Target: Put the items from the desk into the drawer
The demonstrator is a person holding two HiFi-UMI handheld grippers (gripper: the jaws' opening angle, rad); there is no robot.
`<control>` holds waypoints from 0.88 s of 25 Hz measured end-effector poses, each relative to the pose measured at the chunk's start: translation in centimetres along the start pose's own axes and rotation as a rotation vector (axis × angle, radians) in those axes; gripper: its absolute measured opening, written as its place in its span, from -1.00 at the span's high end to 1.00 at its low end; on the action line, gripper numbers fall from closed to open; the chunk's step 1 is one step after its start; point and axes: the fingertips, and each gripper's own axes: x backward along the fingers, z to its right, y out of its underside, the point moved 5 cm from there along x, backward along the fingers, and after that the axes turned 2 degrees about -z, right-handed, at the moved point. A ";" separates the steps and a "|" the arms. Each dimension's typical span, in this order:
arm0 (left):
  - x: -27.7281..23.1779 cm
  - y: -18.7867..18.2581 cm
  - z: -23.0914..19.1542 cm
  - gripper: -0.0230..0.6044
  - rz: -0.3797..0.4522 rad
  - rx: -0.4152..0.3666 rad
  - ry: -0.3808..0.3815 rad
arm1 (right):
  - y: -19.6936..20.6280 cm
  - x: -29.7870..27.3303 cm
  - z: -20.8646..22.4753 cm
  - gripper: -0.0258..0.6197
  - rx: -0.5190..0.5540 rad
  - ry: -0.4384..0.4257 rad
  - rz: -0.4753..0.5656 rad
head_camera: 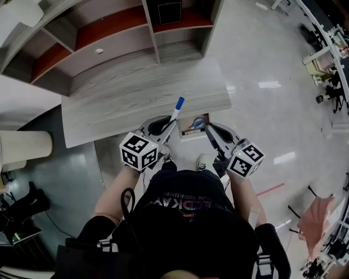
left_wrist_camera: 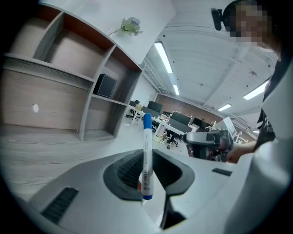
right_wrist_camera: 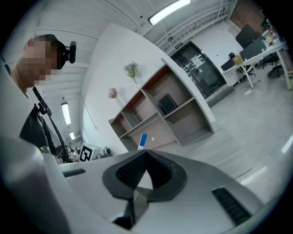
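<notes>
My left gripper (head_camera: 165, 126) (left_wrist_camera: 147, 157) is shut on a white marker with a blue cap (head_camera: 176, 110) (left_wrist_camera: 146, 155). The marker sticks up and forward from between the jaws, above the front edge of the grey wooden desk (head_camera: 125, 101). Just right of it, a small drawer (head_camera: 188, 134) stands open under the desk's front edge, with blue-handled scissors (head_camera: 196, 124) lying inside. Beside the drawer's right end my right gripper (head_camera: 211, 137) (right_wrist_camera: 144, 155) hangs shut, holding nothing. The marker's blue cap (right_wrist_camera: 142, 140) shows in the right gripper view too.
A shelf unit with red-brown boards (head_camera: 109, 32) (right_wrist_camera: 160, 114) rises at the back of the desk, and a black box (head_camera: 169, 12) sits in one compartment. To the right is glossy floor (head_camera: 262, 82). Office desks and chairs (left_wrist_camera: 174, 125) stand far off.
</notes>
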 end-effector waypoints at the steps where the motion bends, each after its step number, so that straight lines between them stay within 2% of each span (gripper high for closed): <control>1: -0.2 0.2 0.7 0.69 0.003 0.003 -0.009 | 0.0 0.5 0.2 0.87 0.001 -0.011 -0.004; 10: -2.8 2.2 8.0 0.69 0.024 0.035 -0.086 | -0.2 5.9 2.9 0.87 0.023 -0.105 -0.041; 16: -4.1 3.8 10.2 0.69 0.058 0.073 -0.149 | 0.7 7.2 4.3 0.87 0.040 -0.159 -0.101; 22: -6.0 6.0 11.4 0.69 0.028 0.087 -0.211 | 1.8 8.1 6.4 0.87 0.011 -0.192 -0.155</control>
